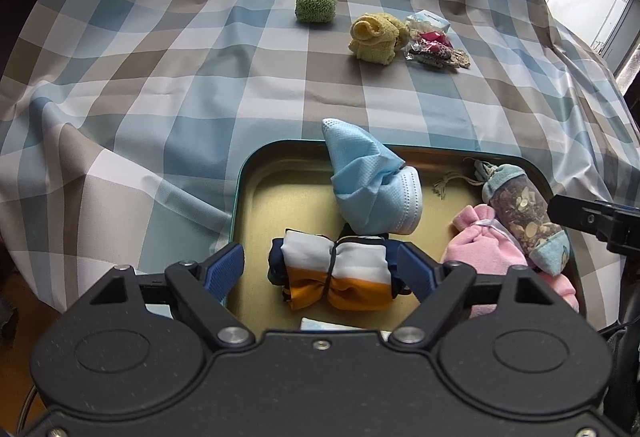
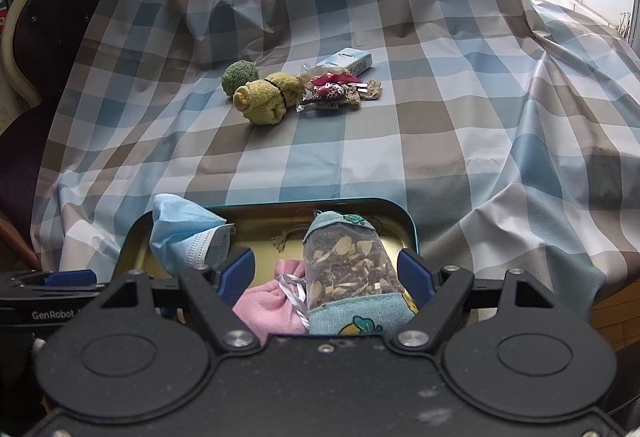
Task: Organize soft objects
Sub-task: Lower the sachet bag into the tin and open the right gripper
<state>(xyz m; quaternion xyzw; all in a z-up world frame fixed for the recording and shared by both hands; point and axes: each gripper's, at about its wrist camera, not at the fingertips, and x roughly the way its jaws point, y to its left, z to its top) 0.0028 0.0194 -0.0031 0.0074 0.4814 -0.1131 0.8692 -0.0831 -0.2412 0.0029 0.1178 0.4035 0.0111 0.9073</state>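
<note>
Tilted down over the tin tray (image 1: 244, 197): left gripper (image 1: 320, 271) spread around, not pinching, the tied cloth bundle (image 1: 340, 273); right gripper (image 2: 326, 273) spread beside the herb sachet (image 2: 348, 269). "GenRobot" legible at left.

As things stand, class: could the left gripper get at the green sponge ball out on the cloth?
Probably yes. The left gripper is open and the checked cloth toward the green sponge ball lies bare, though it must first lift over the tin's rim.
</note>
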